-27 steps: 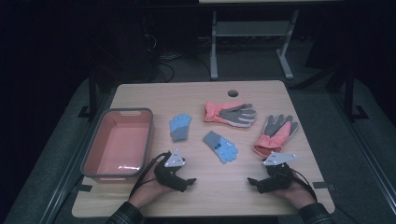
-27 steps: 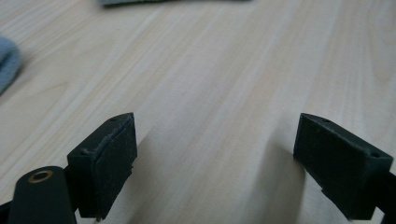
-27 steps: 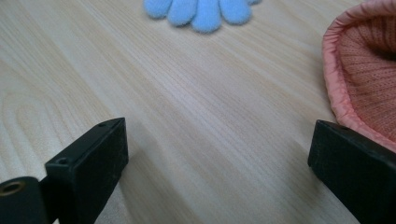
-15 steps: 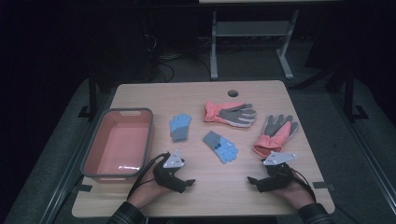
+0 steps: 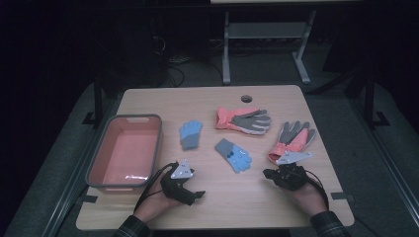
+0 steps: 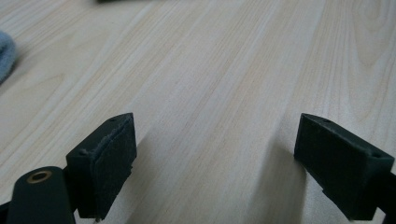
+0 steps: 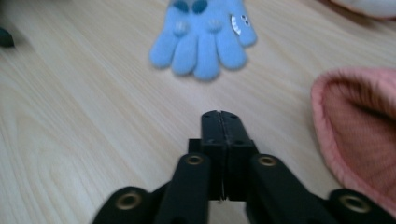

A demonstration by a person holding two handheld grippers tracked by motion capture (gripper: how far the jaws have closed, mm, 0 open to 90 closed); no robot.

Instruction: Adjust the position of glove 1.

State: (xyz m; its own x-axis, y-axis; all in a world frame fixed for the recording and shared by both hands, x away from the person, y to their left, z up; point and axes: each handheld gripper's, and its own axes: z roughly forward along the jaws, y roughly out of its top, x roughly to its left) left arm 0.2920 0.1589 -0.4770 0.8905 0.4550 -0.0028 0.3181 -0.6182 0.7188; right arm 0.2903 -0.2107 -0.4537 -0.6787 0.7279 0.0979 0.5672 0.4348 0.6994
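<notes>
My left gripper [image 5: 190, 193] sits low and left of centre in the high view, resting on the table [image 5: 257, 197] near its front edge, and in the left gripper view its jaws stand spread wide with nothing but bare wood between them. My right gripper [image 5: 271, 174] is low and right of centre, also down on the wood, and in the right gripper view its jaws are pressed together on nothing, the tips [image 7: 219, 116] meeting in the middle of the frame. Nearest to it is a small blue glove [image 5: 233, 154] — it lies flat at the centre of the high view, fingers toward me, and at the top of the right gripper view [image 7: 205, 39], apart from the tips. A second blue glove [image 5: 190, 134] lies left of centre, just beside the pink tub [image 5: 100, 163] at the left of the table; a sliver of blue shows at the upper left edge of the left gripper view [image 6: 5, 58], though I cannot tell which glove it is. Two pink-and-grey gloves lie farther out — one [image 5: 244, 120] above centre, the other [image 5: 292, 139] at the right, its pink cuff just beside my right gripper and showing at the right edge of the right gripper view [image 7: 359, 130].
</notes>
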